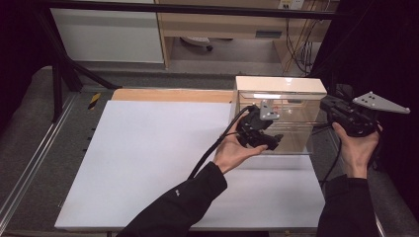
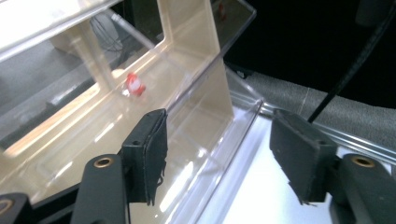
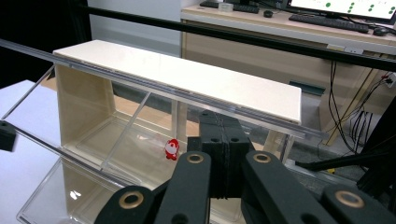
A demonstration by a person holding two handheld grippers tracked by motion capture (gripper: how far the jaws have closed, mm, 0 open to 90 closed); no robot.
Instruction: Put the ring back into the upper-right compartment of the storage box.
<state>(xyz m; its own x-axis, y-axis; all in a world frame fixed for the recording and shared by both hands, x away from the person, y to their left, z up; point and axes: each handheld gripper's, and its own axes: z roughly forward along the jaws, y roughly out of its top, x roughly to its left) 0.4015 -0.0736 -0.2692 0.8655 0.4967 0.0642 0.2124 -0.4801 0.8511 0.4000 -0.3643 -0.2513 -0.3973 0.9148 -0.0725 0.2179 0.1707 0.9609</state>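
Two hand-held grippers at a clear plastic box on a white table.

From the high view, the clear box [image 1: 276,116] with its cream lid stands at the far right of the white table [image 1: 148,163]; the left gripper [image 1: 267,139] is held against the box's front wall, and the right gripper [image 1: 330,104] is held beside the box's right end, off the table's edge. In the left gripper view, the left gripper [image 2: 224,156] has its jaws wide apart with nothing between them, one jaw close to the box's clear front wall [image 2: 140,140], and a small red figure [image 2: 135,84] lies on the box floor behind it. In the right gripper view, the right gripper [image 3: 224,140] has its jaws pressed together, empty, pointing at the box [image 3: 107,140]; the red figure [image 3: 172,149] sits on the box floor just left of the jaw tips.
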